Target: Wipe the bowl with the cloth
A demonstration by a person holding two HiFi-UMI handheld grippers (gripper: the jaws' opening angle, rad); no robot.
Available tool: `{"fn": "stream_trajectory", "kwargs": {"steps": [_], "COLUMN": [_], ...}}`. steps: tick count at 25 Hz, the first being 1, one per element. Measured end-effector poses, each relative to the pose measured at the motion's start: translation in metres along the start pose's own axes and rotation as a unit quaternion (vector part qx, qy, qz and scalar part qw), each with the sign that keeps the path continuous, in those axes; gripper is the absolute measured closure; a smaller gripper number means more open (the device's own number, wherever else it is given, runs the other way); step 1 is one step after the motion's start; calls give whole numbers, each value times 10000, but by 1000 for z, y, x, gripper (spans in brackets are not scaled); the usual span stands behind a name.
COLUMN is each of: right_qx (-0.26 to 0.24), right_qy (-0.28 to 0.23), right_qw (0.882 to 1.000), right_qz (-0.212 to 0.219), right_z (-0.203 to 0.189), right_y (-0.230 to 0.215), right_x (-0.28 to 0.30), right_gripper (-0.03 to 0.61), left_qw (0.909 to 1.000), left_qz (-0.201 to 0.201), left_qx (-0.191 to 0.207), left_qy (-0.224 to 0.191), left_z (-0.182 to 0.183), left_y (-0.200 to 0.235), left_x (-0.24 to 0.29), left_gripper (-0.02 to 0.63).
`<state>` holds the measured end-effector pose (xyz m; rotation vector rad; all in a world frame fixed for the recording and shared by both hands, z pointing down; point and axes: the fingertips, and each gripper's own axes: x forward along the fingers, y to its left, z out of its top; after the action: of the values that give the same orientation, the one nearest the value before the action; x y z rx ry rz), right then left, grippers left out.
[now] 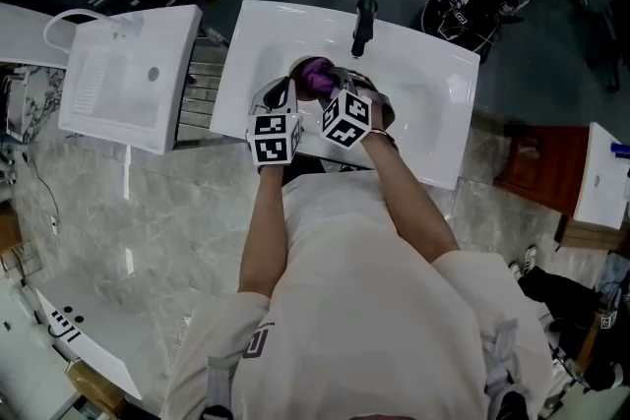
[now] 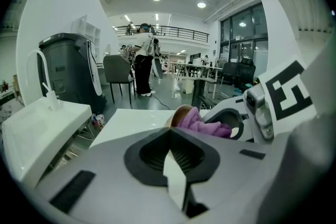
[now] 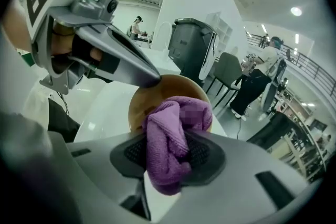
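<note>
White sink [image 1: 433, 103]: left claw [image 2: 170, 134] pinches tan bowl [image 3: 143, 105] rim; right claw [image 3: 168, 157] clamps crumpled purple cloth [image 3: 176, 120] inside.

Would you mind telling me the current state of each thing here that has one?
wooden bowl: tilted, held over the sink, rim pinched by the left gripper.
purple cloth: bunched up, pressed into the wooden bowl.
left gripper: shut on the wooden bowl.
right gripper: shut on the purple cloth.
faucet: no water seen running.
</note>
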<state>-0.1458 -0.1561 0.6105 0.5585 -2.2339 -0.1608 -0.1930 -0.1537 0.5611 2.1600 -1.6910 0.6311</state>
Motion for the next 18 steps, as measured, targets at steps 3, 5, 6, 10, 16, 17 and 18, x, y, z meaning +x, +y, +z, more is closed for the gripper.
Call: {"fn": "stream_trajectory", "kwargs": {"steps": [3, 5, 6, 10, 16, 17, 18], "right_qx": [6, -13, -35, 11, 412, 474, 530], "right_qy": [16, -54, -94, -316, -945, -1022, -1057], "right_qw": [9995, 9989, 9987, 9977, 9944, 9936, 9929], "right_qz": [314, 456, 501, 596, 216, 67, -108], "right_z": [1, 6, 8, 17, 39, 42, 43], "right_y": [15, 21, 24, 29, -1, -9, -18], "right_x": [3, 1, 0, -4, -26, -31, -36], "right_gripper": [454, 454, 454, 454, 454, 454, 454], "left_qw": [9999, 9997, 9996, 9996, 9993, 9989, 9984], "left_qz": [38, 65, 72, 49, 211, 265, 318], "left_qx": [-108, -218, -259, -271, -147, -127, -60], "left_qy": [23, -17, -34, 5, 280, 368, 462], "left_z": [-3, -3, -3, -9, -27, -33, -39], "left_y": [5, 8, 8, 5, 17, 21, 24], "left_x": [-1, -2, -2, -2, 1, 1, 0], "left_gripper": [604, 604, 604, 604, 605, 604, 604]}}
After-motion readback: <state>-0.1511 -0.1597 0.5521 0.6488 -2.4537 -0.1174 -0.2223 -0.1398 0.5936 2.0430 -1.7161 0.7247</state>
